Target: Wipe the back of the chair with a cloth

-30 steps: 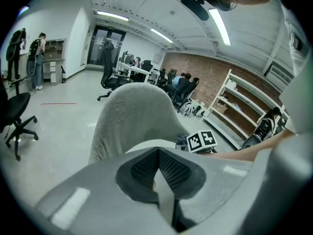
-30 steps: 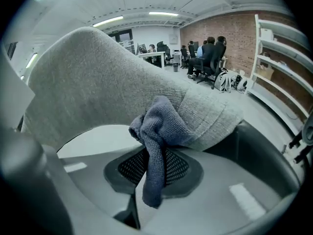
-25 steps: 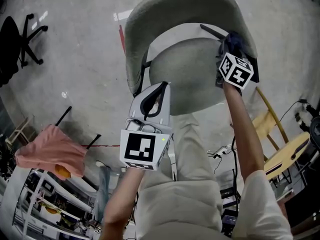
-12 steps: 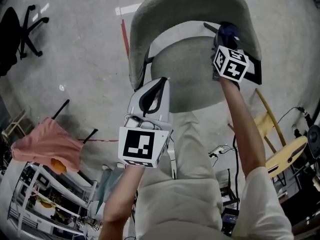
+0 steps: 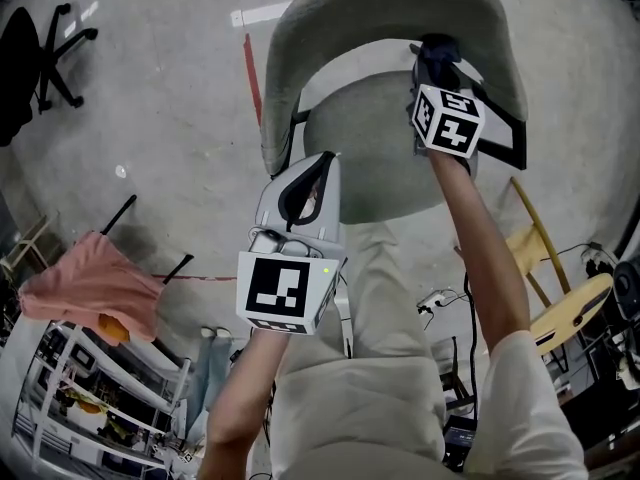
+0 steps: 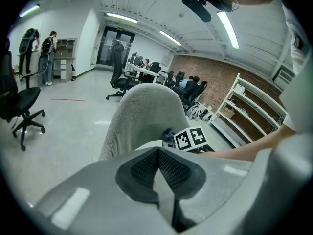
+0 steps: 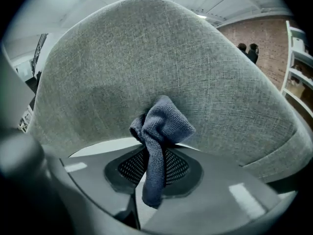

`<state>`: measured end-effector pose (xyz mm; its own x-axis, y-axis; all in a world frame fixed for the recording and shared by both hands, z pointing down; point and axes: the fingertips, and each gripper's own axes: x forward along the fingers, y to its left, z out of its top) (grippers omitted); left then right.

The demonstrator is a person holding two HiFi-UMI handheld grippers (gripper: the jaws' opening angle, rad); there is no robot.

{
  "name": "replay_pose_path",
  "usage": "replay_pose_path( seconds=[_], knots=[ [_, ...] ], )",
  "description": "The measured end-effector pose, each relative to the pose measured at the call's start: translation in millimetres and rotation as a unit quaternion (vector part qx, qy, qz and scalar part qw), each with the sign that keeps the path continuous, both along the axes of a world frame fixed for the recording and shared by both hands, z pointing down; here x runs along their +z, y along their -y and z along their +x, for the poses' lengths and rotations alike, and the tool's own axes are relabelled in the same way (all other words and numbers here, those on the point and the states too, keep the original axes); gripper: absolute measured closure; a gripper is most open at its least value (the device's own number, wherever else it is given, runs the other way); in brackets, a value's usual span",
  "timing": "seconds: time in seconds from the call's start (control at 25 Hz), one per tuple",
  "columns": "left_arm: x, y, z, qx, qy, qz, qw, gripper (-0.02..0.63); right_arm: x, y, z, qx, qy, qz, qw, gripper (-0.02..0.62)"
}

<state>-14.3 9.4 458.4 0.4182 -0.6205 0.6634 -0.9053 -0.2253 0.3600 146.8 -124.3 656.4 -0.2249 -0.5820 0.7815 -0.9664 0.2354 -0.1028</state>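
Note:
A grey fabric chair [image 5: 390, 13] with a curved back stands in front of me; its back [image 7: 161, 67] fills the right gripper view. My right gripper [image 5: 432, 63] is shut on a dark blue cloth [image 7: 159, 131] and holds it against the inner face of the chair back, right of centre. The bunched cloth [image 5: 438, 53] shows just beyond the marker cube. My left gripper [image 5: 305, 193] hangs shut and empty over the front edge of the seat [image 5: 375, 148], away from the chair back [image 6: 142, 116].
A black office chair [image 5: 35, 63] stands at the far left. A pink cloth [image 5: 90, 293] lies over a rack at the lower left. Yellow wooden furniture [image 5: 565, 303] and cables sit at the right. Red tape [image 5: 250, 73] marks the concrete floor.
My right gripper has slid the cloth leftward along the chair back, toward its middle. The left gripper has barely shifted.

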Motion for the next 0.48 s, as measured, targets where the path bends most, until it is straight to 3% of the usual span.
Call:
replay_pose_path(
  seconds=[0.48],
  knots=[
    [0.8,-7.9,-17.3,-0.018,0.003,0.002,0.9998,0.604,-0.7,-7.9,-57.6,-0.062,0.016,0.002,0.998,0.517]
  ],
)
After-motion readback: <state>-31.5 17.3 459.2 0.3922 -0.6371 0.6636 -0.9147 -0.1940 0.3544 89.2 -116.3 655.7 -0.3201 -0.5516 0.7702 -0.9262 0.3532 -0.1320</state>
